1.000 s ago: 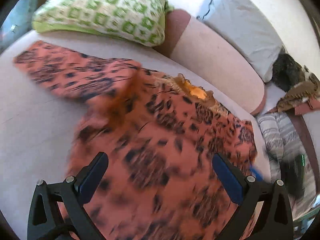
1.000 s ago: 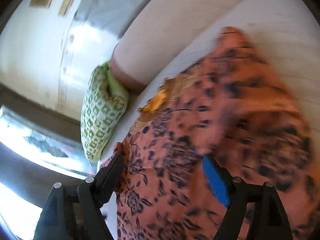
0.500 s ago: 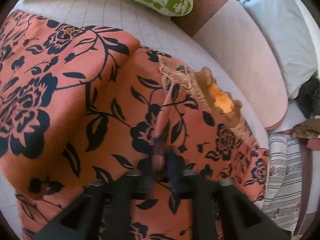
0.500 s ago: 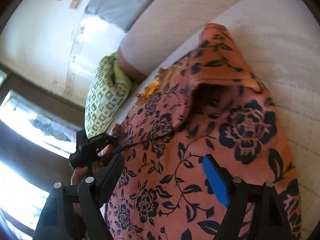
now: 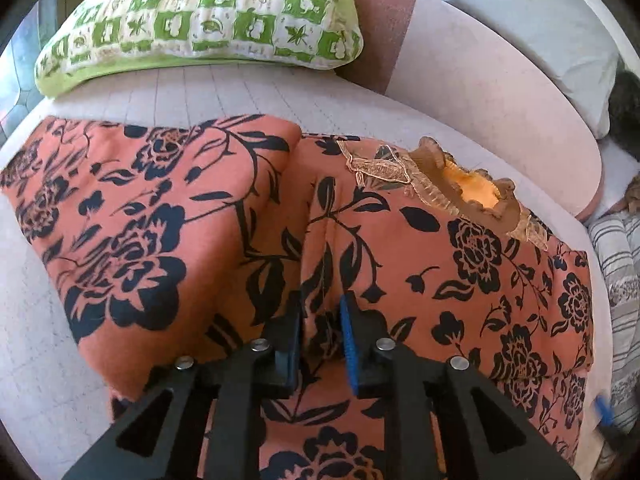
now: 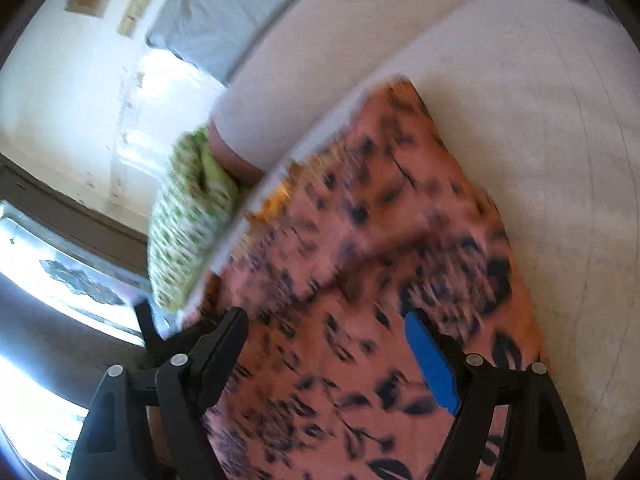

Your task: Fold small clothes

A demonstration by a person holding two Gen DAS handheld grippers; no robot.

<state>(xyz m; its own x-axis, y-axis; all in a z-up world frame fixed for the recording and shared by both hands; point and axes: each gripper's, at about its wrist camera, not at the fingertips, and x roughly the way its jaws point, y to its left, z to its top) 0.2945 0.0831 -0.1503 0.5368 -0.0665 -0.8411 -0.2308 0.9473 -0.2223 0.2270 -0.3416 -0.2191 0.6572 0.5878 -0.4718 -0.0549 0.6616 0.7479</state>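
Note:
An orange garment with black flowers lies spread on a pale couch seat, its frilled neckline toward the backrest and one side folded over at the left. My left gripper is shut on a pinched ridge of this cloth near its middle. In the right wrist view the same garment is blurred by motion. My right gripper hangs open just above it, holding nothing.
A green-and-white patterned pillow lies at the back of the seat, also in the right wrist view. A pale backrest bolster runs behind the garment. Striped fabric lies at the right. A window is at the left.
My left gripper closed onto a ridge of the garment and has drawn back slightly. My right gripper stays open and is moving, blurring its view.

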